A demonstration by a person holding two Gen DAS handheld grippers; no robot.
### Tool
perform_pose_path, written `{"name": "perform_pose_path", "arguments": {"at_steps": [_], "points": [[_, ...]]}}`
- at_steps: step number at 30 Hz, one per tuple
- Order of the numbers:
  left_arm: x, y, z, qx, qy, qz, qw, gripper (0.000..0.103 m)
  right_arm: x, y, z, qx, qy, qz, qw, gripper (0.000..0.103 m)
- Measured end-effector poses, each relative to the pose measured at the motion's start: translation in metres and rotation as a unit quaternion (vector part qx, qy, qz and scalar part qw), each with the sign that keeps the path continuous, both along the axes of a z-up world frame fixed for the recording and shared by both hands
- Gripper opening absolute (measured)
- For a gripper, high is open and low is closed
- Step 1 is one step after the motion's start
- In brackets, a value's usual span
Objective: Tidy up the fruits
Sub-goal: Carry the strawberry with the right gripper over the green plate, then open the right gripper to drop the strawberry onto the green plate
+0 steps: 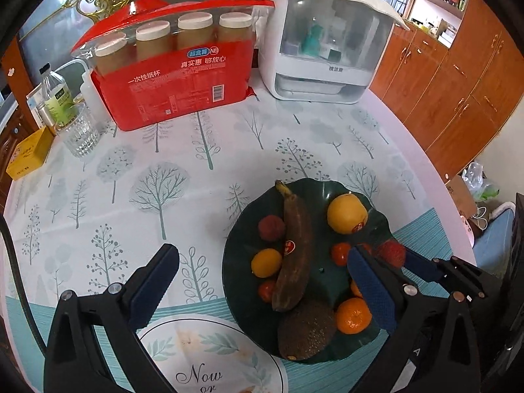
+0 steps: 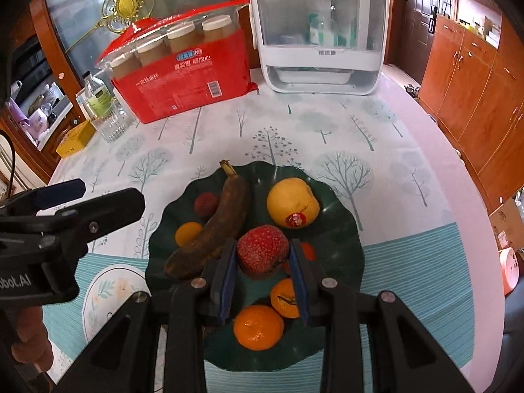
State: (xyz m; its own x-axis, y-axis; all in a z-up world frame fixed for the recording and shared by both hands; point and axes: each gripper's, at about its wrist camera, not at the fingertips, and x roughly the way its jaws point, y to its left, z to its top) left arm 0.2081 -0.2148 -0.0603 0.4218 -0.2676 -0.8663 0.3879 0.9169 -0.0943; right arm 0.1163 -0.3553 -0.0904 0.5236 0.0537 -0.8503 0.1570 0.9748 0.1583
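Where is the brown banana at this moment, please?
In both wrist views the brown banana lies on the left half of the dark green plate, stem pointing away, between a small red fruit and the yellow apple.

We see a dark green plate [image 2: 340, 229] on a desk [image 1: 203, 170] clothed in pale white with grey-green tree prints and teal stripes. On the plate lie a brown-black banana [image 2: 216, 229], a yellow pear [image 2: 291, 204], orange tangerines [image 2: 258, 327] and a red, pale-speckled strawberry [image 2: 262, 252]. Behind stands a red paper-cup pack [image 1: 177, 75].
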Motion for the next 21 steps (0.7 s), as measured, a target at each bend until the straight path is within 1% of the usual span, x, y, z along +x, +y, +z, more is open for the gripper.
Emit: {"name": "perform_pose_path", "arguments": {"at_steps": [1,3,7,21], "points": [[0.0007,0.0007,0.0,0.0,0.001,0.0,1.0,0.102,0.0002,-0.0007,-0.001,0.004,0.001,0.0,1.0,0.036],[0.0014,0.0015,-0.0016,-0.001,0.004,0.001,1.0,0.102,-0.0003,-0.0007,-0.0023,0.006,-0.001,-0.004,1.0,0.045],[0.0022,0.0042,-0.0026,-0.004,0.007,0.001,1.0,0.102,0.0004,0.0005,-0.0044,0.007,0.0,-0.007,1.0,0.051],[-0.0074,0.006,0.0013,0.004,-0.005,0.003,1.0,0.102,-0.003,-0.0011,-0.0048,0.014,0.004,-0.012,1.0,0.051]]}}
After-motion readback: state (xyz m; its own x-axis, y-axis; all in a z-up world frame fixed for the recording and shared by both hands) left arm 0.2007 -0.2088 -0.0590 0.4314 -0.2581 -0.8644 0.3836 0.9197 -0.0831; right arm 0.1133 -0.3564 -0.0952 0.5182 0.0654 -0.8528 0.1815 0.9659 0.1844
